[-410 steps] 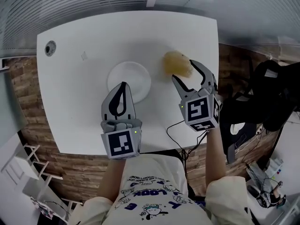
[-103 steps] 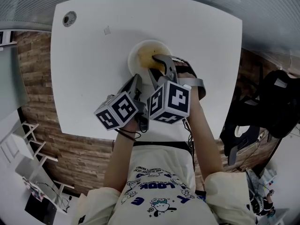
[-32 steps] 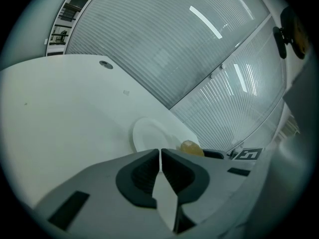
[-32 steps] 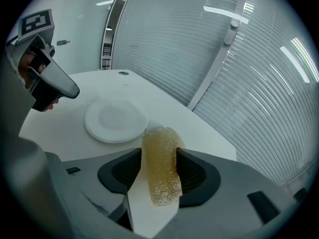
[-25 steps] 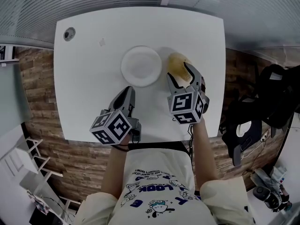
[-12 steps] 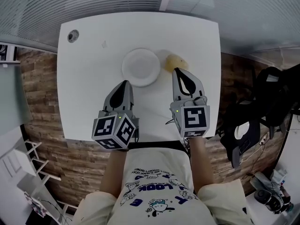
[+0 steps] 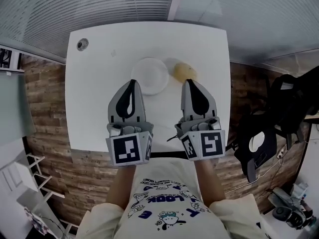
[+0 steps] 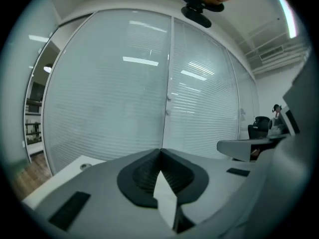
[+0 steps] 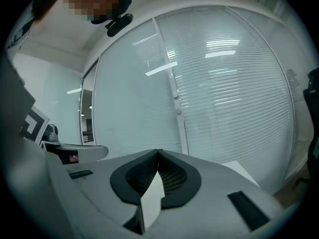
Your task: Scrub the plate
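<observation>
Hovering empty with jaws pressed together, the left gripper and right gripper leave the plate and yellow sponge lying free beyond their tips, scrubbing apparently done.

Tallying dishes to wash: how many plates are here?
1: a white plate on the table, left of the yellow sponge. The left gripper and right gripper cover part.

A: How much of the plate can you see?
B: Most of it. The left gripper tip covers its near-left rim.
A: And to the plate's right?
B: The right gripper tip hides the near edge of the yellowish sponge.
A: Anything else?
B: Far left of the plate, a small round thing on the table, too small to identify
</observation>
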The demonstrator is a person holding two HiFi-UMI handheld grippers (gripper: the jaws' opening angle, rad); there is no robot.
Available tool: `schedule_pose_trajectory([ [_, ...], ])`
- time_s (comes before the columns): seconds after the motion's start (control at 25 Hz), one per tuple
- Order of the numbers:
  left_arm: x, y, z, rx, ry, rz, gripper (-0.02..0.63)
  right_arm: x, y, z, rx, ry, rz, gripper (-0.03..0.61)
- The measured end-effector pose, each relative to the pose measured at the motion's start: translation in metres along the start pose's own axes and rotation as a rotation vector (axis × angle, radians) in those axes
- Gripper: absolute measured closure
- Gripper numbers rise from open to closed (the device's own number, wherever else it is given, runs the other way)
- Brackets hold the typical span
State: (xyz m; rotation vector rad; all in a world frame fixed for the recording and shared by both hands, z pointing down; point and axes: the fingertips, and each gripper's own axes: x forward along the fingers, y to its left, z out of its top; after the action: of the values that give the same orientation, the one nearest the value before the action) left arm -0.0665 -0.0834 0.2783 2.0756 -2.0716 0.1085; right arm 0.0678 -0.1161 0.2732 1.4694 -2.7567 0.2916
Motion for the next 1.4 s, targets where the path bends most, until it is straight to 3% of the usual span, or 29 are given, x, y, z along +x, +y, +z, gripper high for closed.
schedule_pose_trajectory([
  [0.12,-0.005,-0.004,0.018,0.072,-0.067,0.019,0.586,-0.006,0.006,0.012,-0.023,-0.051,-0.010,0.580],
  [0.52,-0.016,-0.015,0.036,0.122,-0.163,0.004,0.586,-0.012,0.014,0.022,-0.031,-0.100,-0.019,0.581],
  [1.4,-0.019,-0.016,0.029,0.125,-0.136,0.004,0.586,-0.016,0.019,0.020,-0.062,-0.096,-0.032,0.581],
])
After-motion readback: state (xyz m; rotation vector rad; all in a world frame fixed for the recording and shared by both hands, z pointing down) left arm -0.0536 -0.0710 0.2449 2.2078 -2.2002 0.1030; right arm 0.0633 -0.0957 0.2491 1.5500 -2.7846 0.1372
